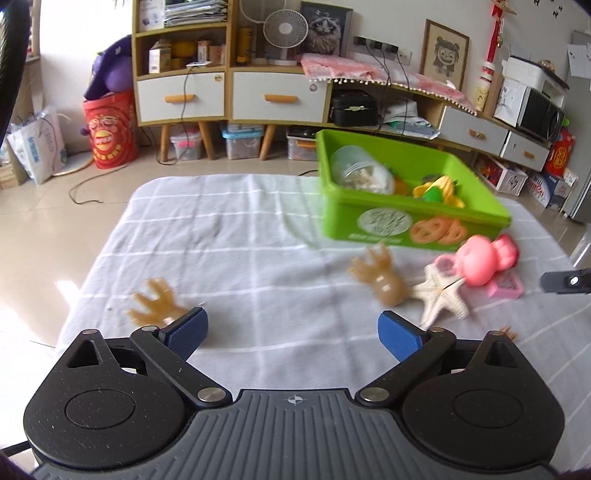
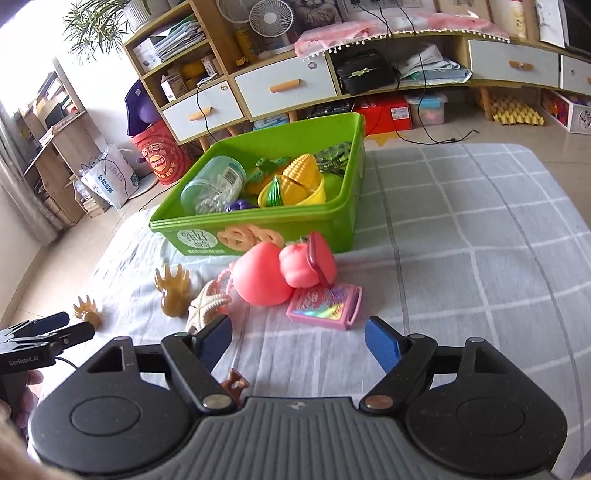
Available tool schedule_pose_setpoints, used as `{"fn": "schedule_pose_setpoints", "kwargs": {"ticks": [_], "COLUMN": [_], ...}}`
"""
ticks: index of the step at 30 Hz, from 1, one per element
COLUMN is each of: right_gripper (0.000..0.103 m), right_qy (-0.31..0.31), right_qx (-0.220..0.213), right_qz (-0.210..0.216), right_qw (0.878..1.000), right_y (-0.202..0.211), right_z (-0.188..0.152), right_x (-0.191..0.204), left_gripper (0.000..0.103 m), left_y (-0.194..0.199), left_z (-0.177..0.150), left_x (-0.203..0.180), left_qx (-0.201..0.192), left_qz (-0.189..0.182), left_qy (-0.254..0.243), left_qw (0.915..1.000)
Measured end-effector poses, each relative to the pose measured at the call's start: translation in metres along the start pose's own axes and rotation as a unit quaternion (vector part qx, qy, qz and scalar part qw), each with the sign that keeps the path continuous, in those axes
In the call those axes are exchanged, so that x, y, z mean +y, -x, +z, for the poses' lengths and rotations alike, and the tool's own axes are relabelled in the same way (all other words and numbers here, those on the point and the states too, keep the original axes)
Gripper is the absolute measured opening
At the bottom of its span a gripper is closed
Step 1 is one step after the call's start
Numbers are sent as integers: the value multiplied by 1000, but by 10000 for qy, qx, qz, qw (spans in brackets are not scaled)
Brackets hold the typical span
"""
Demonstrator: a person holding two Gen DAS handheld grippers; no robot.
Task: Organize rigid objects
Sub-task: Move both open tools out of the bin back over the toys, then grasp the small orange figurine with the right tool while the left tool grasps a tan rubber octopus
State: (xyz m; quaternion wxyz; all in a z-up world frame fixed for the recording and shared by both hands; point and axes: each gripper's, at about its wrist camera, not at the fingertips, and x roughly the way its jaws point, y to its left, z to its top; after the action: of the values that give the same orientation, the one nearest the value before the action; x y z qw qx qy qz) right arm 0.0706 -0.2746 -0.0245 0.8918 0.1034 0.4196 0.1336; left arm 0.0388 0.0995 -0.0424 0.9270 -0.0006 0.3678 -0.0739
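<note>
"GenRobot.AI" on left gripper (image 2: 55,325)

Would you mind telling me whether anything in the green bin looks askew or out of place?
Yes: the clear jar lies tipped on its side inside the green bin, resting among the toy corn rather than standing upright.

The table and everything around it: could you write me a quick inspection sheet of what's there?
Surface: white checked cloth, lightly wrinkled.
Job's things: green bin already holds a clear jar, toy corn and other toys; outside it lie two amber claw clips, a starfish, a pink toy and a pink case.
Clutter: small brown clip by the right gripper.
Grippers: left gripper and right gripper open, empty.
Cables: black cords on the floor.
Surroundings: shelves, drawers, fan.
</note>
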Motion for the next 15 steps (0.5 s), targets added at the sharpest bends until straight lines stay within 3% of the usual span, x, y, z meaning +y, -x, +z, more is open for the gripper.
{"fn": "schedule_pose_setpoints", "kwargs": {"ticks": [7, 15], "right_gripper": [55, 60], "right_qy": [426, 1269], "right_qx": [41, 252], "right_qz": [56, 475], "right_qw": [9991, 9905], "right_y": [-6, -16], "right_z": [-19, -41], "right_x": [7, 31], "left_gripper": [100, 101], "left_y": [-1, -16], "left_z": [-19, -34], "left_x": [25, 51], "left_qx": [-60, 47], "left_qz": [114, 84], "left_qy": [-314, -386], "left_qw": [9994, 9992]}}
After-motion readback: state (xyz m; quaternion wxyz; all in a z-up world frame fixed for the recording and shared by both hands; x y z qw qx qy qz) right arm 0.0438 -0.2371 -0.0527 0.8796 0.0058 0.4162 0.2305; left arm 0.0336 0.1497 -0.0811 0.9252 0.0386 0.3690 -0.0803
